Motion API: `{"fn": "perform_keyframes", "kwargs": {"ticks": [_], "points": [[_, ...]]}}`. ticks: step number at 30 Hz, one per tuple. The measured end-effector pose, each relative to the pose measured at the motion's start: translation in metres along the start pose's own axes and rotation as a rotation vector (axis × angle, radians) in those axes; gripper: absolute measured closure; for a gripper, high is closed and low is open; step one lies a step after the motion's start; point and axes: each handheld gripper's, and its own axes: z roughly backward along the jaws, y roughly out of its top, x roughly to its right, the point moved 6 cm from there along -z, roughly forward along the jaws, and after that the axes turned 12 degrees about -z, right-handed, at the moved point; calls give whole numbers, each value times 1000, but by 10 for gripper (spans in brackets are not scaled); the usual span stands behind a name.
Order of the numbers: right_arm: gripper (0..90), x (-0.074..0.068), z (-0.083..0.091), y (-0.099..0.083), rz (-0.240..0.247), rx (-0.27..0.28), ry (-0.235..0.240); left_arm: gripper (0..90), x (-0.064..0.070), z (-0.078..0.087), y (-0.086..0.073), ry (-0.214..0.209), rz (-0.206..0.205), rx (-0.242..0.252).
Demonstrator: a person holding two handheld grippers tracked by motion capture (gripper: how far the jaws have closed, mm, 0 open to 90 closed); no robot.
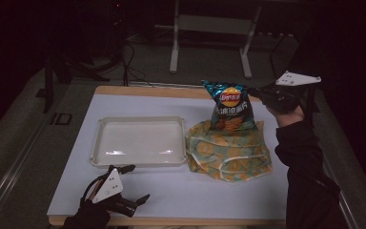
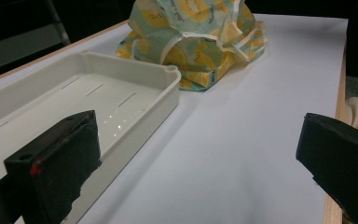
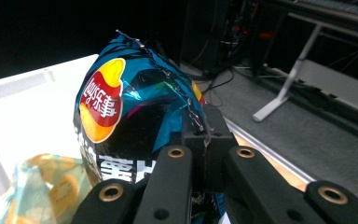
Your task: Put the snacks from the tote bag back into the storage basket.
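Observation:
A blue crisp bag [image 1: 230, 105] [image 3: 130, 121] with a red and yellow logo hangs upright over a lemon-print cloth bag [image 1: 228, 150] [image 2: 196, 37] [image 3: 46, 191]. My right gripper [image 1: 258, 94] [image 3: 204, 135] is shut on the crisp bag's top right edge and holds it up. The crisp bag's lower part sits in or just above the cloth bag's mouth. My left gripper [image 1: 136, 183] [image 2: 200, 154] is open near the table's front edge, just in front of a white tray [image 1: 138, 160] [image 2: 135, 74], with nothing between its jaws.
The white tray is empty and lies on the white table top [image 1: 195, 191] to the left of the cloth bag. A wooden strip [image 1: 171, 220] runs along the table's front edge. A metal frame [image 1: 209, 24] stands on the floor beyond the table.

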Motion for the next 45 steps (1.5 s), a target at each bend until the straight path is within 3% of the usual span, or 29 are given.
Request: {"fn": "perform_keyframes", "kwargs": {"ticks": [8, 23, 37, 42, 45], "points": [[900, -11, 2, 20, 2, 32, 2, 1, 0, 0, 0, 1, 2, -1], [900, -57, -9, 56, 15, 91, 51, 2, 0, 1, 1, 3, -4, 5], [900, -104, -38, 60, 33, 93, 93, 2, 1, 2, 1, 5, -9, 6], [900, -129, -57, 59, 50, 95, 119, 1, 1, 3, 1, 7, -11, 8], [900, -141, -64, 58, 31, 111, 143, 2, 1, 3, 1, 8, -11, 10]]}}
